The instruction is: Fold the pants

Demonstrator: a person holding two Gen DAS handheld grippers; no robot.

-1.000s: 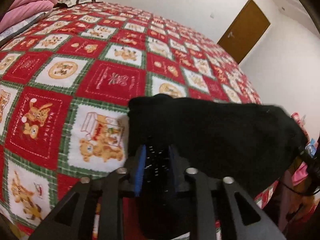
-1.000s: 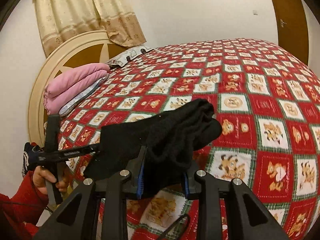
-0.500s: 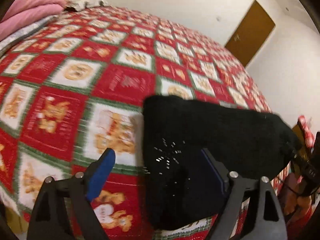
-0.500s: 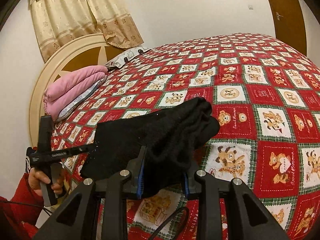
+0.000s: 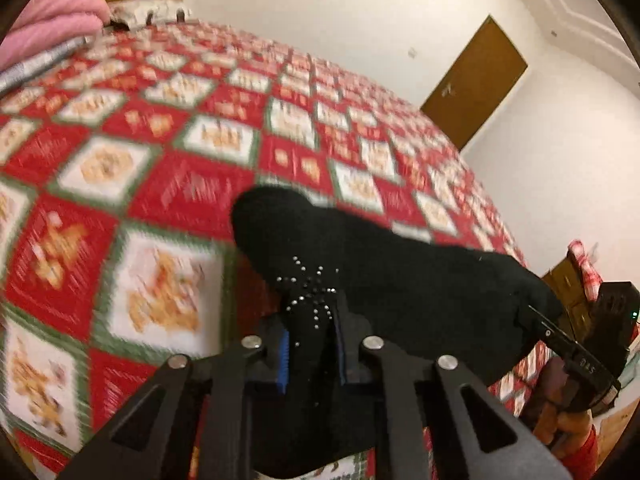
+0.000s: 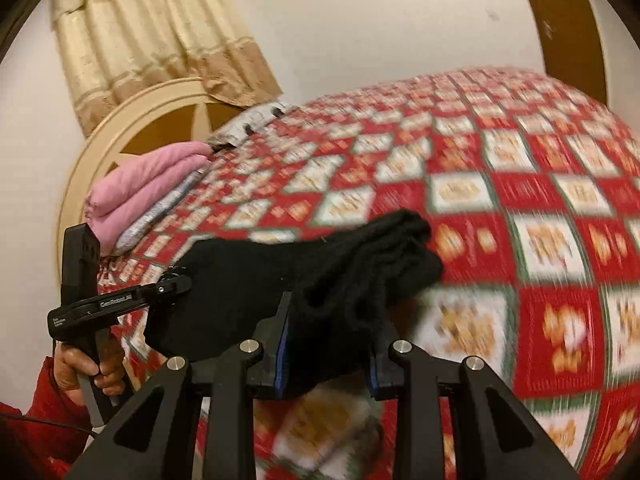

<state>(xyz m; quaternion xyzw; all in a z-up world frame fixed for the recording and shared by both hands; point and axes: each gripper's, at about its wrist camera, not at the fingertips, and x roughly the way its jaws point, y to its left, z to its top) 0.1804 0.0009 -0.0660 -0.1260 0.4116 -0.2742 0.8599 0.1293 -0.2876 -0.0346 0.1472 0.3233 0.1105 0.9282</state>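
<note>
The black pants [image 5: 392, 280], folded into a thick bundle with a small rhinestone star, hang between both grippers just above the red patchwork bedspread [image 5: 168, 184]. My left gripper [image 5: 310, 356] is shut on one end of them. My right gripper [image 6: 326, 354] is shut on the bunched other end of the pants [image 6: 312, 276]. The left gripper also shows in the right wrist view [image 6: 176, 284], gripping the pants' far edge. The right gripper's body shows at the right edge of the left wrist view [image 5: 576, 344].
Pink folded bedding [image 6: 140, 184] lies by the round cream headboard [image 6: 96, 148] under a beige curtain [image 6: 152, 36]. A brown door [image 5: 476, 80] stands in the white wall beyond the bed. The bed's near edge runs below both grippers.
My left gripper, open half a second ago, has shut on the pants again. Both grippers have lifted the bundle and are moving; the views are blurred.
</note>
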